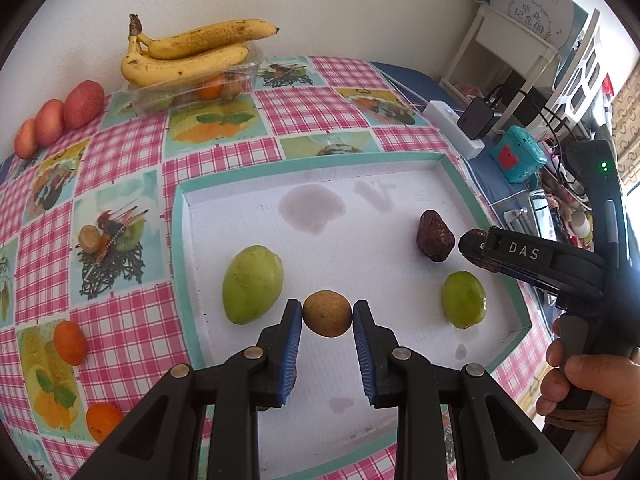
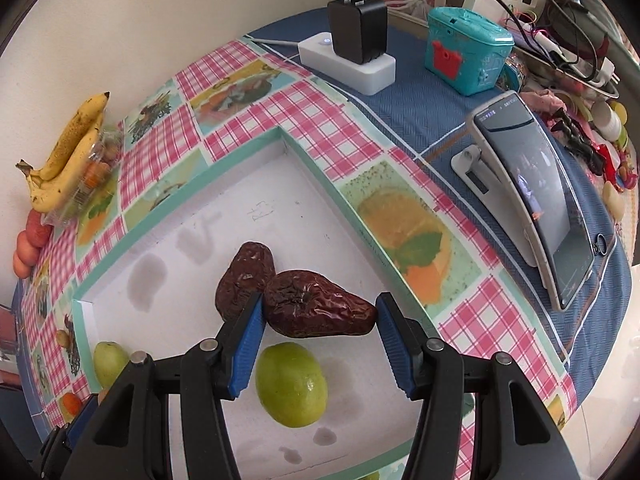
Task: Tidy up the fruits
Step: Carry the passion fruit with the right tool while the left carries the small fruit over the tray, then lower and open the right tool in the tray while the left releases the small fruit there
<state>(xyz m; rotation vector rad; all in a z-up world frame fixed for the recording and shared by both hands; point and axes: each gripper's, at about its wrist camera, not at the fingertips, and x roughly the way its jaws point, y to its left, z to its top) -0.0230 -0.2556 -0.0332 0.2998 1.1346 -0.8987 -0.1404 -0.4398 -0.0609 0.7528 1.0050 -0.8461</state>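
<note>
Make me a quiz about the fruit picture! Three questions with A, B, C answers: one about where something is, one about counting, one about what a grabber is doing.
1. Where are the bananas?
A. On the clear plastic box
B. Inside the white tray
C. On the phone

2. How many green fruits lie in the tray?
A. One
B. Two
C. Four

3. What is the right gripper doing?
A. Holding a wrinkled dark red fruit
B. Squeezing a banana
C. Holding nothing

Answers:
1 A, they rest on top of the box by the wall.
2 B, one big green fruit and one small green fruit.
3 A, the dark fruit sits between its blue pads.
</note>
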